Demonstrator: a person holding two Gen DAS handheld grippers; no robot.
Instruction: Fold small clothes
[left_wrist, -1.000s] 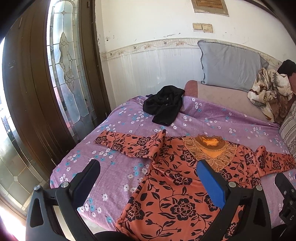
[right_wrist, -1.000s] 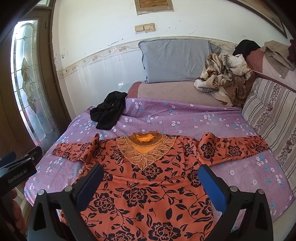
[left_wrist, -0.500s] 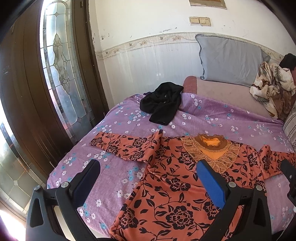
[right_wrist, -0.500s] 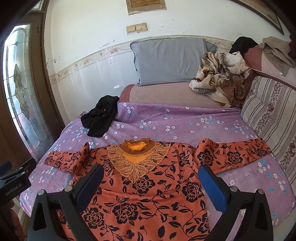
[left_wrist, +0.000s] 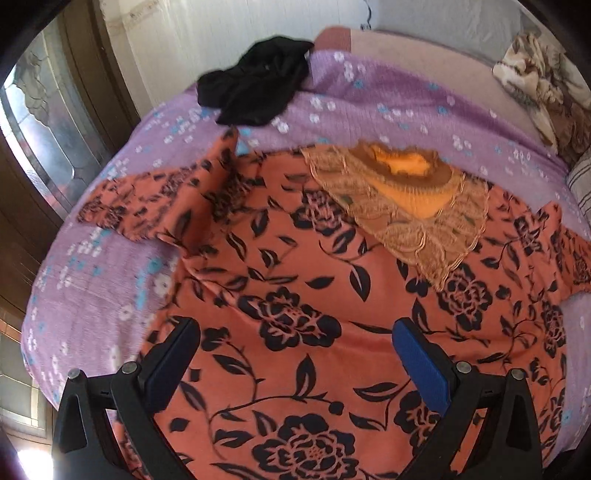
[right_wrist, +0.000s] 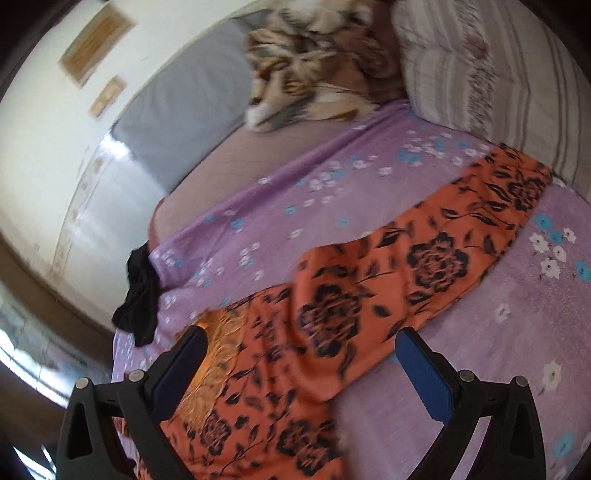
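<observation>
An orange dress (left_wrist: 295, 280) with black flowers lies spread flat on the purple floral bedsheet (left_wrist: 388, 99), lace collar (left_wrist: 402, 199) toward the pillows. My left gripper (left_wrist: 295, 347) hangs open just above the dress's middle, nothing between its fingers. In the right wrist view, tilted and blurred, the same dress (right_wrist: 332, 314) shows its right sleeve (right_wrist: 480, 229) stretched toward the striped cushion. My right gripper (right_wrist: 301, 356) stands open over the shoulder area, empty.
A black garment (left_wrist: 258, 85) lies crumpled at the sheet's far left; it also shows as the black garment (right_wrist: 138, 299). A grey pillow (right_wrist: 192, 110), a patterned blanket (right_wrist: 314, 62) and a striped cushion (right_wrist: 498, 70) line the back and right. A glass door (left_wrist: 40, 122) stands left.
Both grippers dropped down and moved in close over the dress. The right one also swung and tilted toward the right sleeve. Jaws stayed open.
</observation>
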